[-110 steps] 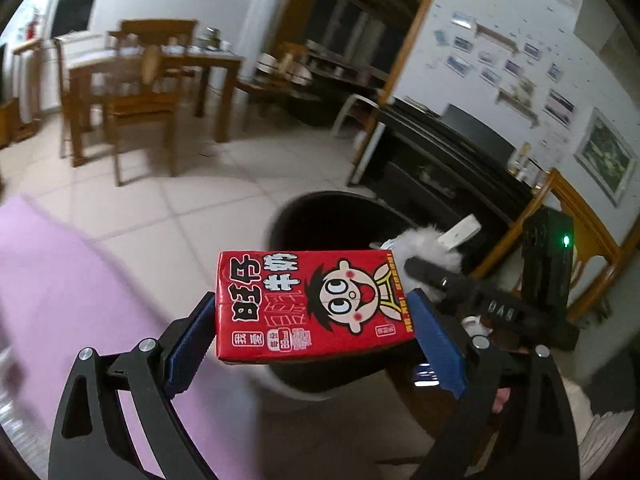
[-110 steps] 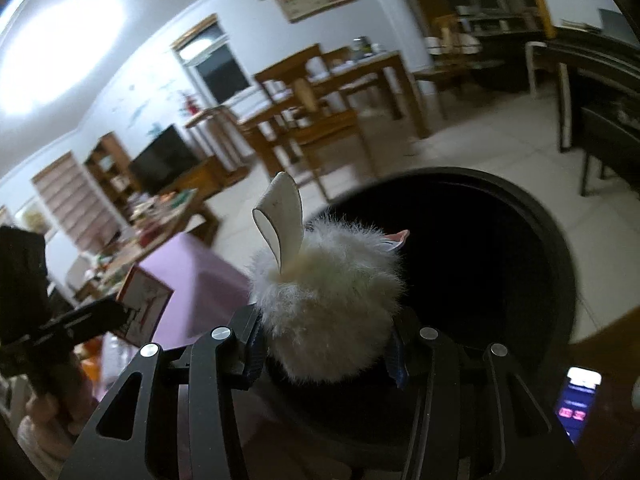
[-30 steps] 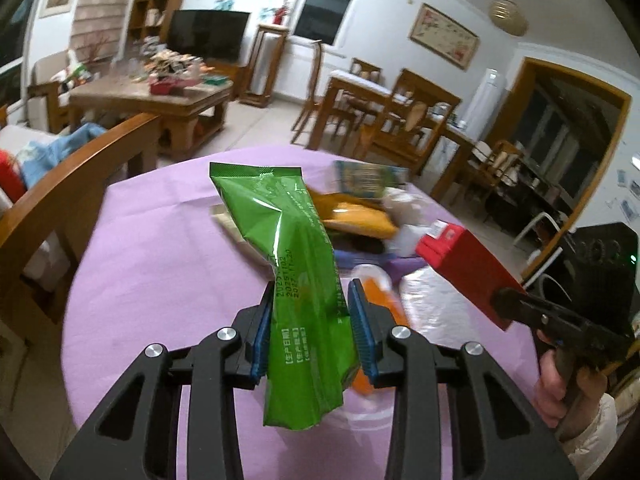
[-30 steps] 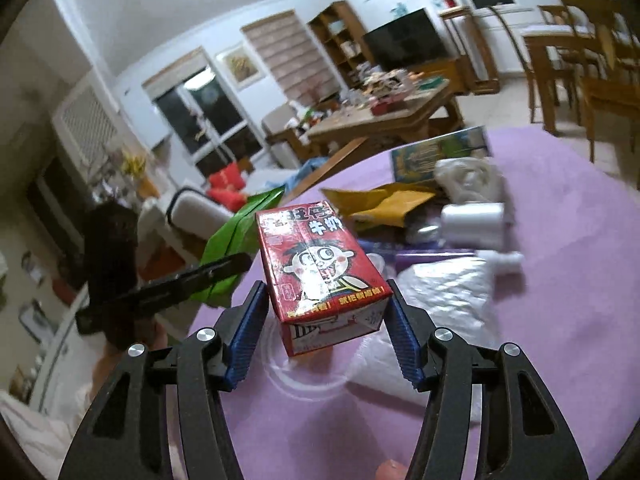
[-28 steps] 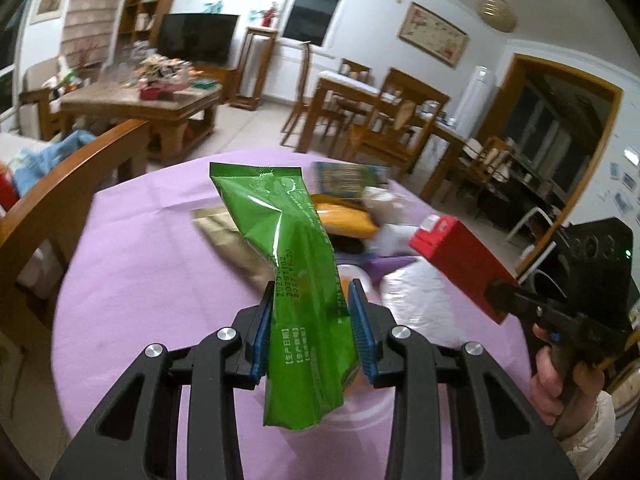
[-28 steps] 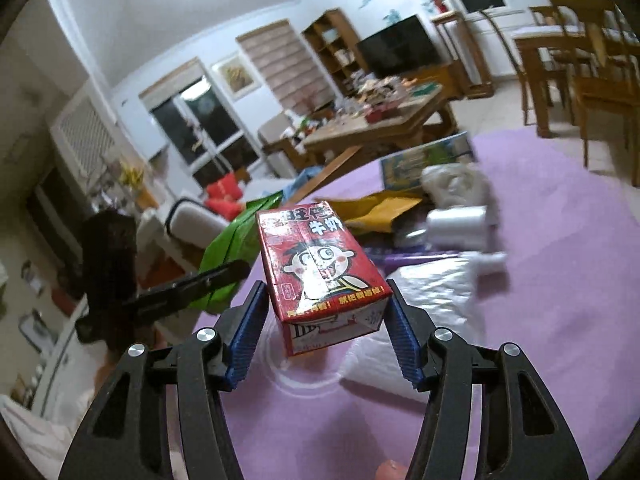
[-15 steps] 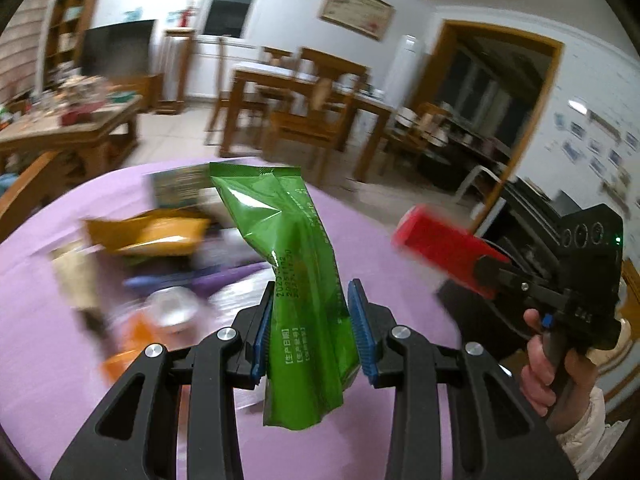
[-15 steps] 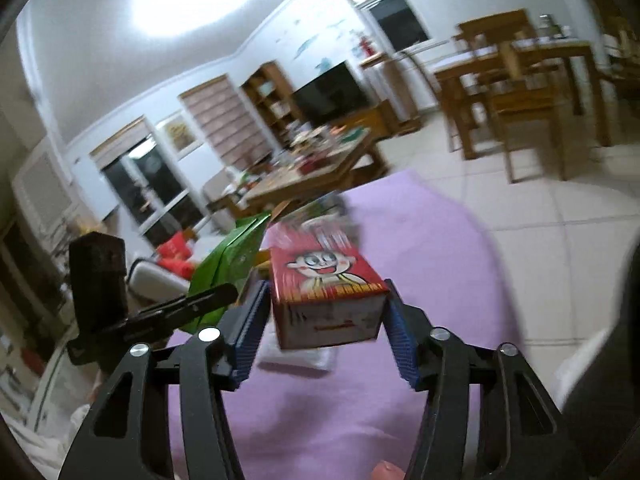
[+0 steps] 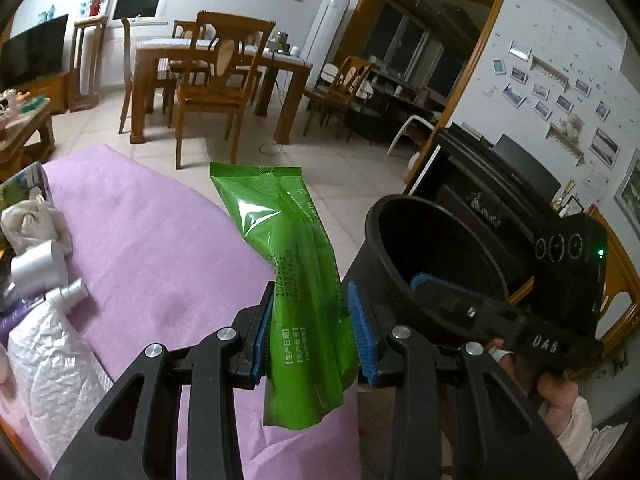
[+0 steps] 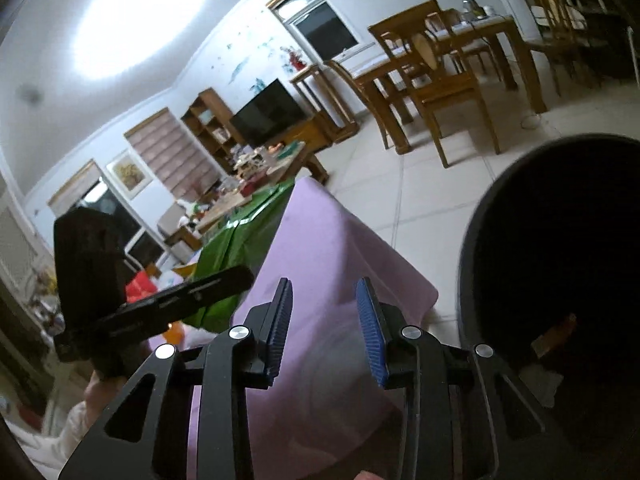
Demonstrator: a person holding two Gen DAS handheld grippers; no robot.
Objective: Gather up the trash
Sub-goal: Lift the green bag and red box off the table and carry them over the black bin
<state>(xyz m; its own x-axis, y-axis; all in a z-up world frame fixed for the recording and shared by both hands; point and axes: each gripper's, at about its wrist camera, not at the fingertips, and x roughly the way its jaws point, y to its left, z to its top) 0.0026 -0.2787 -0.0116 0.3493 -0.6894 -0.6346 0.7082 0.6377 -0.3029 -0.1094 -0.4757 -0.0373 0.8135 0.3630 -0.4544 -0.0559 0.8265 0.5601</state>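
2 wrist views, shared bin [image 9: 436,256]

Black bin [image 9: 436,264] stands on tiled floor just beside the edge of the purple-covered table [image 9: 160,248]; its mouth is open upward and dark inside. Right gripper [image 9: 424,286] reaches over the near rim, partly blocking it. Left gripper [image 9: 310,322] with green packet [image 9: 296,264] sits above the table edge. White bottle [image 9: 38,266] and crumpled wrappers [image 9: 52,364] crowd the table's left.
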